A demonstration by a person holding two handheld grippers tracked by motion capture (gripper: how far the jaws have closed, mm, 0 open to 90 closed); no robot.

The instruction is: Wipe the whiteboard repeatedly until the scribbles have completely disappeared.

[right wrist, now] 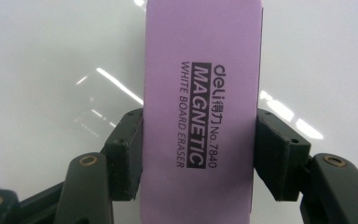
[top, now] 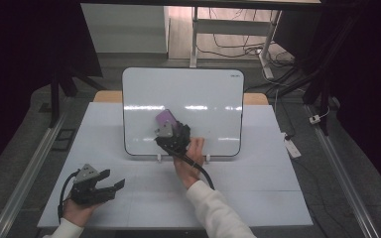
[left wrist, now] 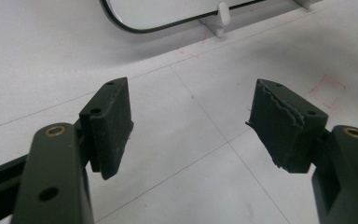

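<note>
While nothing is held at the near left of the table (top: 278, 198), the left gripper (top: 110, 184) rests there with its jaws parted and empty. Toward the middle, the whiteboard (top: 144, 94) stands propped at the far side, and the purple eraser (right wrist: 203, 112) is pressed flat against it, clamped across its long edges by the right gripper (right wrist: 198, 156). Judged by its look, the eraser is light and rigid with a smooth shell, so it is best gripped across those narrow sides.
</note>
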